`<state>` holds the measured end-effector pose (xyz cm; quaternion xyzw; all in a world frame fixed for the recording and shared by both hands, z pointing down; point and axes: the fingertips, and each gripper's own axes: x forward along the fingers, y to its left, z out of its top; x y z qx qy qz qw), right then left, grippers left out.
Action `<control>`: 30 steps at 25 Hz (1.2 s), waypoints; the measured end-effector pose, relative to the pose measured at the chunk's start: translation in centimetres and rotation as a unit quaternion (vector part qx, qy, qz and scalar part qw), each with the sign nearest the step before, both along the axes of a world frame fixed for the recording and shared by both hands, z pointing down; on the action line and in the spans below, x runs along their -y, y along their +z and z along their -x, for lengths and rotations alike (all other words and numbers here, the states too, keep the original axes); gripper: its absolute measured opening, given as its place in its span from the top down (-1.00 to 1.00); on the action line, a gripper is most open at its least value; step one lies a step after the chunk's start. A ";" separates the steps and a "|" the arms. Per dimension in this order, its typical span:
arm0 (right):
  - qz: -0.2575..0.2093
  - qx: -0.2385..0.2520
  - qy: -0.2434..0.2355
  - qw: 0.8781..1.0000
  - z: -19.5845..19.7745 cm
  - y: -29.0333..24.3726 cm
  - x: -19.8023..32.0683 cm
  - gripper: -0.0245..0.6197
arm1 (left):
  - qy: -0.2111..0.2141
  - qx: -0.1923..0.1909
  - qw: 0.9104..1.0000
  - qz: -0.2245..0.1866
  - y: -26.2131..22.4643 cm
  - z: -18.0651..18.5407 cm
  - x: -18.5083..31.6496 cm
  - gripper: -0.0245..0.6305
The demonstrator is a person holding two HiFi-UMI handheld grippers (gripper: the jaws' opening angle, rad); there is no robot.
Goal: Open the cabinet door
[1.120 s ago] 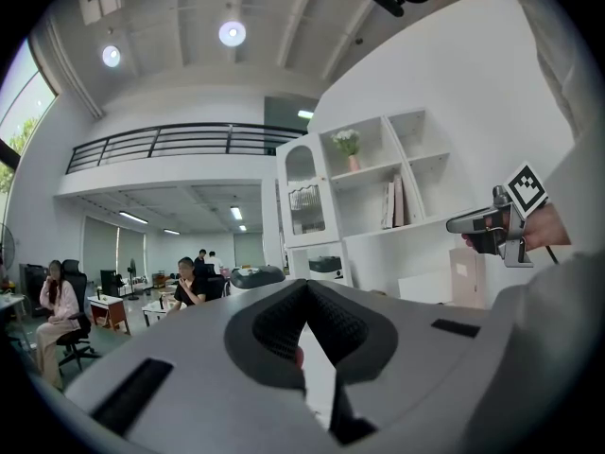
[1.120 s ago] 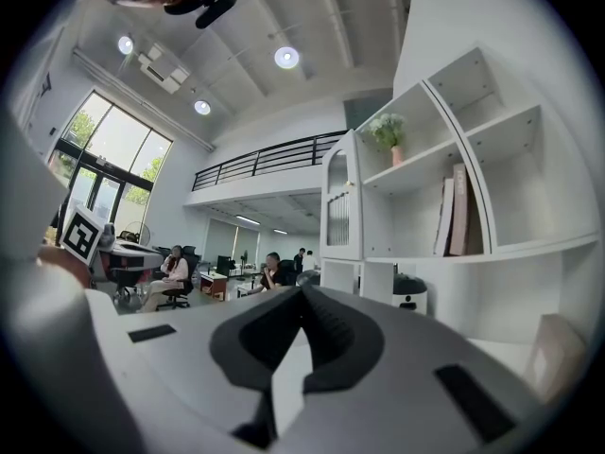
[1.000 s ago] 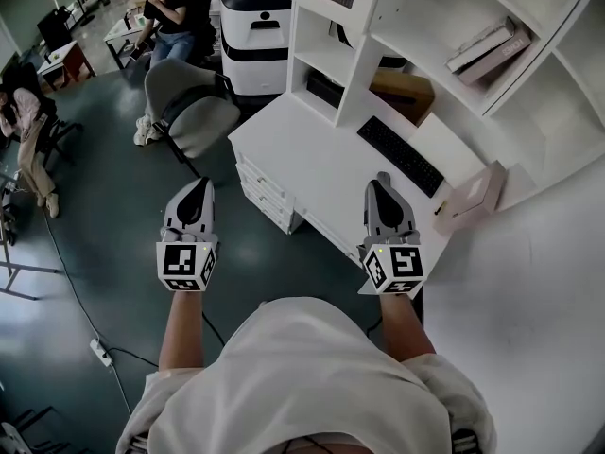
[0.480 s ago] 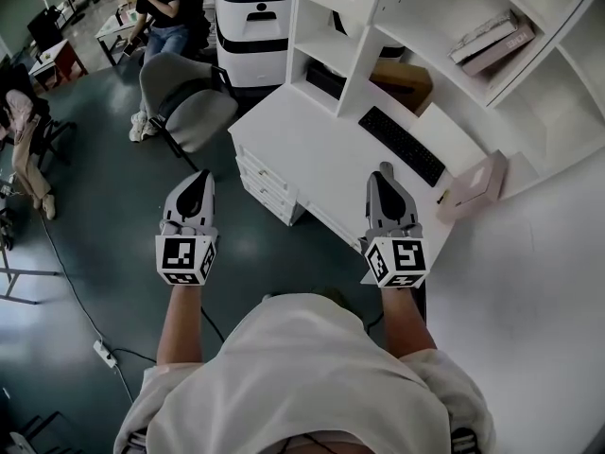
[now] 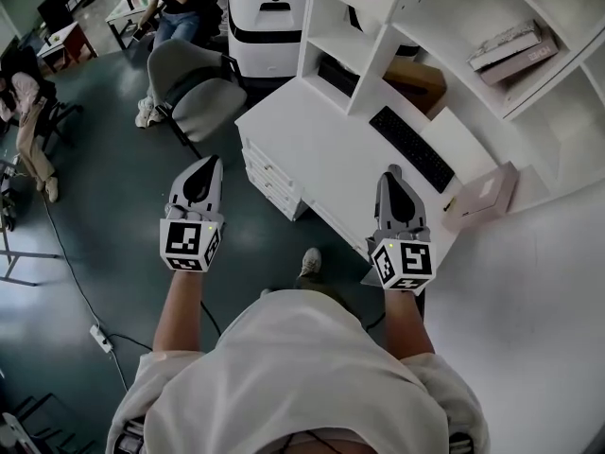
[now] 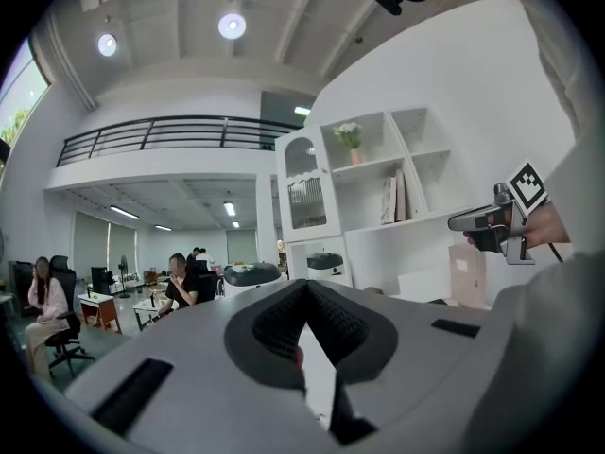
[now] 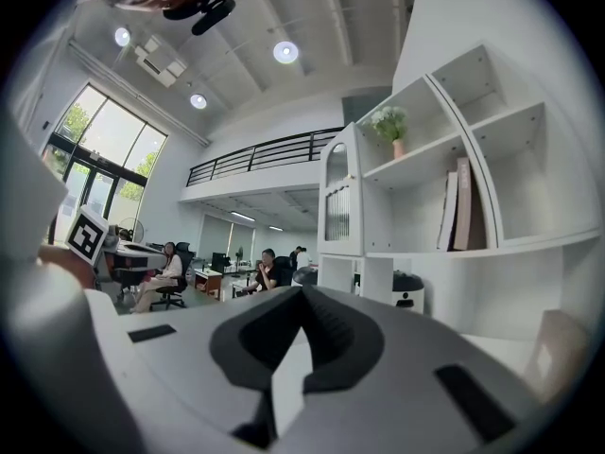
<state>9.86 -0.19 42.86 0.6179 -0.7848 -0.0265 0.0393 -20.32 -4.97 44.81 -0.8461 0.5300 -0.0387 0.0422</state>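
Left tool (image 5: 205, 166) and right tool (image 5: 391, 176) are hovering fully closed, holding nothing; cabinet door (image 7: 338, 214) is standing upright at 12 o'clock of right tool, well apart, above the surface (image 5: 312, 140), right tool being nearer

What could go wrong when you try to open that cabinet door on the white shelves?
Both claws, the left claw and the right claw, are shut, so they might just bump the cabinet door instead of grabbing it. The right claw is over the desk, close to the keyboard and the pink box; reaching could knock them. A power strip lies on the floor, so a step left might snag it.
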 end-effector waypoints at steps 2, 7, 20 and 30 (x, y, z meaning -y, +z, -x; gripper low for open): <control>0.004 0.004 -0.004 1.000 -0.9 0.7 1.4 0.91 | -0.005 0.003 1.000 0.003 0.3 -0.8 1.2 0.93; 0.010 0.013 -0.019 1.000 -3.5 1.7 6.1 0.91 | -0.015 0.012 1.000 0.004 0.5 -3.6 5.2 0.93; 0.009 0.021 -0.063 0.998 -7.8 1.0 16.9 0.91 | -0.045 0.004 0.999 -0.003 -1.0 -8.9 14.7 0.93; 0.022 0.017 -0.060 0.998 -8.0 1.6 19.7 0.91 | -0.020 -0.013 1.000 -0.012 -2.4 -11.1 18.4 0.93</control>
